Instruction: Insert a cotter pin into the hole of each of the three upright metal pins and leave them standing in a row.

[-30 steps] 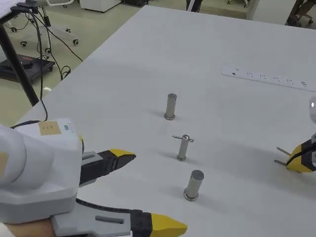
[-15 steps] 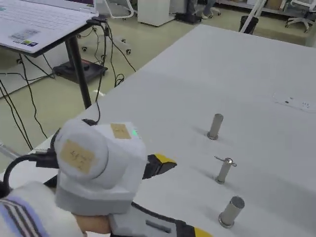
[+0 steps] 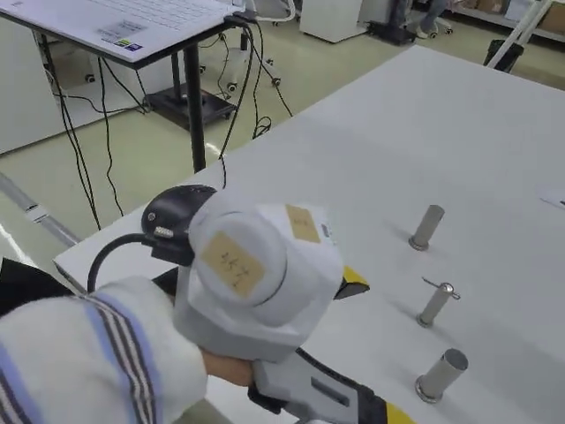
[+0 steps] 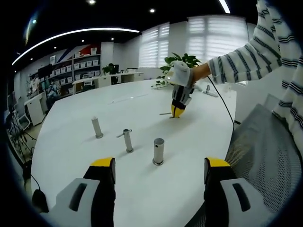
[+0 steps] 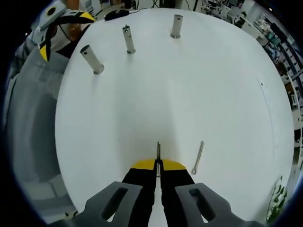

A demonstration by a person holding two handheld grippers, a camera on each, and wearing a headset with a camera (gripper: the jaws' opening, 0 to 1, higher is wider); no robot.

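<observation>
Three upright metal pins stand in a row on the white table (image 3: 371,141): the far pin (image 3: 427,227), the middle pin (image 3: 435,304) and the near pin (image 3: 441,374). A cotter pin (image 3: 440,286) sits through the middle pin's top. My left gripper (image 3: 375,349) hovers open just left of the row, with nothing between its yellow-tipped jaws. In its own view the left gripper (image 4: 160,164) faces the pins. My right gripper (image 5: 158,165) is shut on a thin cotter pin (image 5: 158,152), low over the table and far from the row. A second cotter pin (image 5: 197,157) lies loose beside it.
The table's left edge (image 3: 177,208) runs close to my left gripper. Beyond it stands a side table with a laptop (image 3: 132,22) and hanging cables (image 3: 238,79). A mesh chair (image 4: 265,137) is at the near side. A power strip (image 5: 266,97) lies far off.
The head camera has swung left, so the right gripper has left its picture. My left gripper has risen closer to the camera. The pins have not moved.
</observation>
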